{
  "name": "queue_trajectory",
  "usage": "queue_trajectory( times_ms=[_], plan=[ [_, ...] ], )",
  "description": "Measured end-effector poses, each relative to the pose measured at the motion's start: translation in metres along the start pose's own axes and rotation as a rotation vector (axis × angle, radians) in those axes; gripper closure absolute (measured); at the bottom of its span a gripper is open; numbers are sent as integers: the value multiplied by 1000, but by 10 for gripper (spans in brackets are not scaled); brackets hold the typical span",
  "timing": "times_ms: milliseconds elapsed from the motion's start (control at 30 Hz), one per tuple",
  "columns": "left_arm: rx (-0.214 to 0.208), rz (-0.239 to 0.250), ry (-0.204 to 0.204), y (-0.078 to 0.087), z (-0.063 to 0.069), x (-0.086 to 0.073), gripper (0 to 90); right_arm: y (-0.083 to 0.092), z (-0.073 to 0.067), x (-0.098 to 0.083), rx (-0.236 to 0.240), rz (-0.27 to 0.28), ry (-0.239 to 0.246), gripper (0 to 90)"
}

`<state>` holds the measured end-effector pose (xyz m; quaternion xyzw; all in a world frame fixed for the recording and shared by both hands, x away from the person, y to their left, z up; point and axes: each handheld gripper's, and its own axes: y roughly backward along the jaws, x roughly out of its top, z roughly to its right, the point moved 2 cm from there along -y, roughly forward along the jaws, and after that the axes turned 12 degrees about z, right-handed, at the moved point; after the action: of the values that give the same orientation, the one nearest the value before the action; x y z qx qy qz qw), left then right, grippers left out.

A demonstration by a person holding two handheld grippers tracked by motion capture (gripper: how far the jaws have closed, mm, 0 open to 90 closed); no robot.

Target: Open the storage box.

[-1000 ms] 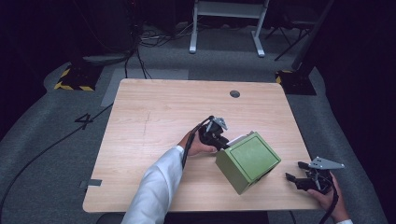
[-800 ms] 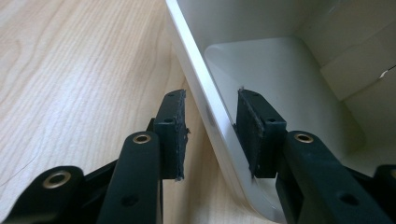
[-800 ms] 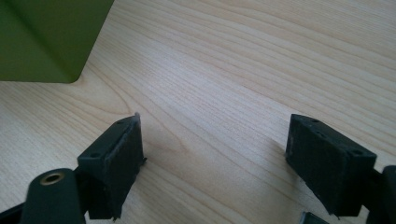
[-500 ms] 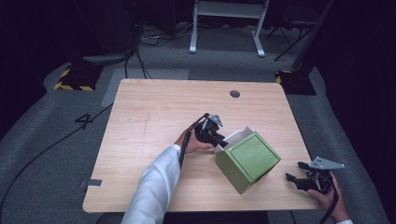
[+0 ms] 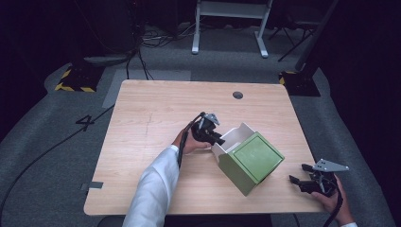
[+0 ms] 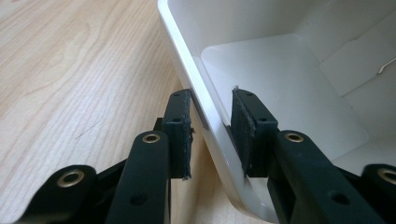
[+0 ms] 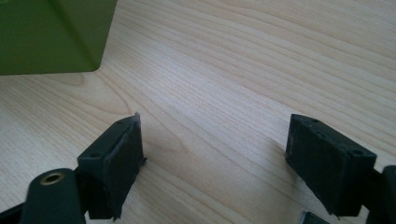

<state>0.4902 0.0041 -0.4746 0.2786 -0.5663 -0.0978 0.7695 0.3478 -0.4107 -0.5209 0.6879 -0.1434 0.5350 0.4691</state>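
Left tool (image 6: 212, 135) clamped on white rim of tilted green box (image 5: 253, 161) mid-counter (image 5: 156, 109), right tool (image 7: 215, 158) jaws apart, low over near right corner

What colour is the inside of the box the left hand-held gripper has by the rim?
White inside the box, green outside; clearest in the left gripper view.

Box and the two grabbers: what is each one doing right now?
Green box: tipped on the table, open side facing the left gripper, white inside, nothing seen in it.
Left gripper: jaws have just been closing, now clamped on the box's white wall.
Right gripper: open, holding nothing, over bare table.
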Motion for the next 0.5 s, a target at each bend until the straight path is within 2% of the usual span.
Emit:
queue_trajectory(
  times_ms=[167,200,433,500],
  plan=[
    [24,11,5,4,-5,-3,689,0,0,0,0,0,0,190],
    [34,19,18,5,-7,-4,689,0,0,0,0,0,0,190],
    [48,25,24,10,-12,-7,687,0,0,0,0,0,0,190],
    [48,35,43,11,-15,-9,673,0,0,0,0,0,0,190]
  ],
)
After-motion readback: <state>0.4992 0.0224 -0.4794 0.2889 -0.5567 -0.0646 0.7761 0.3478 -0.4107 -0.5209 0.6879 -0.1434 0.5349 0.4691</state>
